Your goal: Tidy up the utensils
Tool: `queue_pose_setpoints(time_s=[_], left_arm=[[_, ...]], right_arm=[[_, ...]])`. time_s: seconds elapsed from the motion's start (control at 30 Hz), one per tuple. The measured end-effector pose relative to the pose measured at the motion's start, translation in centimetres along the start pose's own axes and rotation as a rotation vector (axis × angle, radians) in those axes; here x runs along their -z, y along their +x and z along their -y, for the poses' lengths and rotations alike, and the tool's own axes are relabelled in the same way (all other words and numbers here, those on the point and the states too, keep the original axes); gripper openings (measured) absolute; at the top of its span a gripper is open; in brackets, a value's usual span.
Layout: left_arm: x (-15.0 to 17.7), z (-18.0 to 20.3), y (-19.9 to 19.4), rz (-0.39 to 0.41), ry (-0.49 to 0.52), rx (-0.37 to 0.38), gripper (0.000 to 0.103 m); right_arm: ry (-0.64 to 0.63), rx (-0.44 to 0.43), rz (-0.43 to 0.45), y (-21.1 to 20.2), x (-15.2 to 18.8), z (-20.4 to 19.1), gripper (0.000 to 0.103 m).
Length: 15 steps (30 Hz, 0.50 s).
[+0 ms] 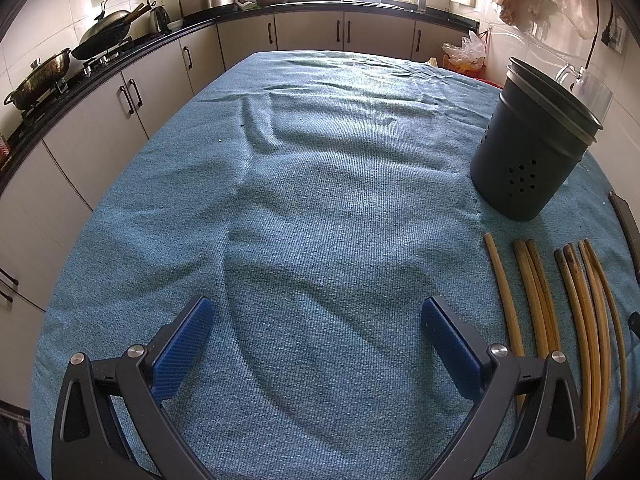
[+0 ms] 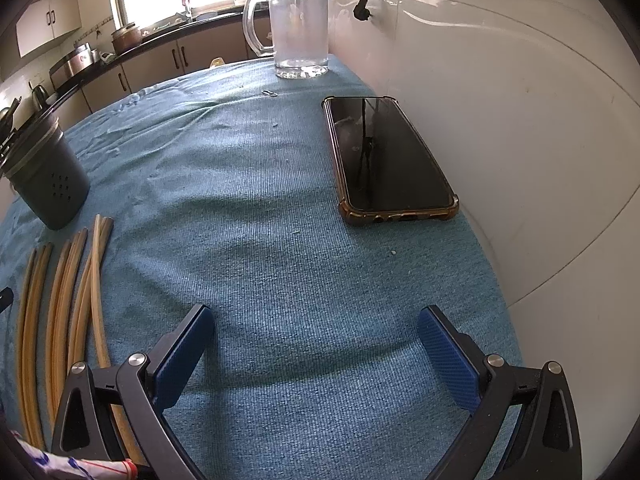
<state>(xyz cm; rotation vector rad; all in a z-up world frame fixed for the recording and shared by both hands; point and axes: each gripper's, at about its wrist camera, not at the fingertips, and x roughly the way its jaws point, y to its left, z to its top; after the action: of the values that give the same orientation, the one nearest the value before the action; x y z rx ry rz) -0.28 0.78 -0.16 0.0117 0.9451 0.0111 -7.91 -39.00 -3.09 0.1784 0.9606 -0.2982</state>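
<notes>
Several bamboo chopsticks (image 1: pixel 536 300) lie side by side on the blue tablecloth (image 1: pixel 320 200), just in front of a dark perforated utensil holder (image 1: pixel 528 156) that stands upright. In the left wrist view they are at the right, beside my open left gripper (image 1: pixel 318 316), which holds nothing. The right wrist view shows the same chopsticks (image 2: pixel 60 300) at the left and the holder (image 2: pixel 50 176) behind them. My right gripper (image 2: pixel 316 324) is open over bare cloth, to the right of the chopsticks.
A black phone in a clear case (image 2: pixel 386 156) lies near the white wall (image 2: pixel 520 120). A glass mug (image 2: pixel 298 24) stands at the table's far end. Kitchen counters with woks (image 1: pixel 100 36) run along the left.
</notes>
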Motion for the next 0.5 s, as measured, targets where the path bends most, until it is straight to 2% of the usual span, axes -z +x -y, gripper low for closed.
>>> queue_pose_setpoints(time_s=[0.5], left_arm=[[-0.59,0.65,0.00,-0.002,0.003,-0.004,0.103]], right_arm=[[0.006,0.005,0.015,-0.20,0.29,0.12,0.103]])
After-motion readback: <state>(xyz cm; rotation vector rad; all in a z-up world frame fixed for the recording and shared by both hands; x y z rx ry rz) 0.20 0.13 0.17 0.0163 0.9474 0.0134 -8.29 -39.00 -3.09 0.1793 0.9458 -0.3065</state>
